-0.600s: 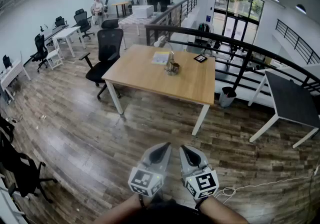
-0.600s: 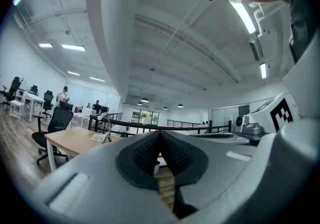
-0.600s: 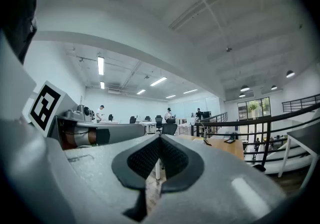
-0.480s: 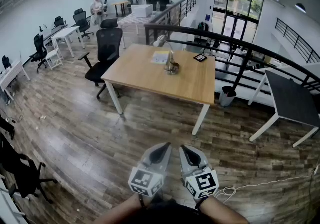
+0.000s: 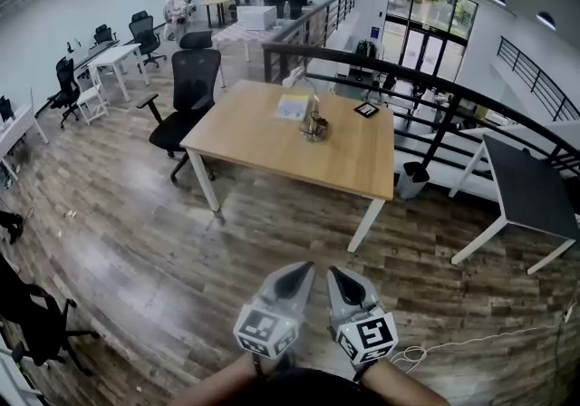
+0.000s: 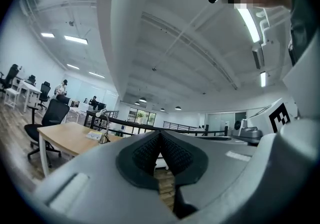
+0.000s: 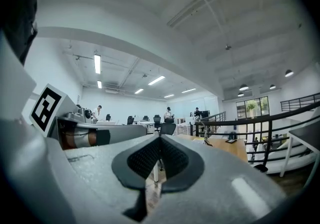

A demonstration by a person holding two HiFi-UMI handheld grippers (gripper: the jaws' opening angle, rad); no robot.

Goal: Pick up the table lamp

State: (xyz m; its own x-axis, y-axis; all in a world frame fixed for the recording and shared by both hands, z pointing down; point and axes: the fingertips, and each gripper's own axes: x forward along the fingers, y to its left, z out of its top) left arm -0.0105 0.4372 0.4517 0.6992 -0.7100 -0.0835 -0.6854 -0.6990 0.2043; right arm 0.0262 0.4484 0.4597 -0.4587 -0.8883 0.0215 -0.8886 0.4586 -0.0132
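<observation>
While the table lamp (image 5: pixel 311 114) stands at upper centre of the frame on the wooden bench (image 5: pixel 258 137), well apart from both tools, the left gripper (image 5: pixel 294 275) and right gripper (image 5: pixel 340 279) sit low in the frame, fingers (image 6: pixel 144 152) pressed together on nothing. My read of the risks: fingers arriving unopened would knock that slim, top-heavy lamp onto the paper (image 5: pixel 293 106) just beside it, and the loose cable (image 5: pixel 435 345) at lower right could snag a foot. One container, a dark bin (image 5: pixel 412 178) right of the bench; contents can't be made out.
</observation>
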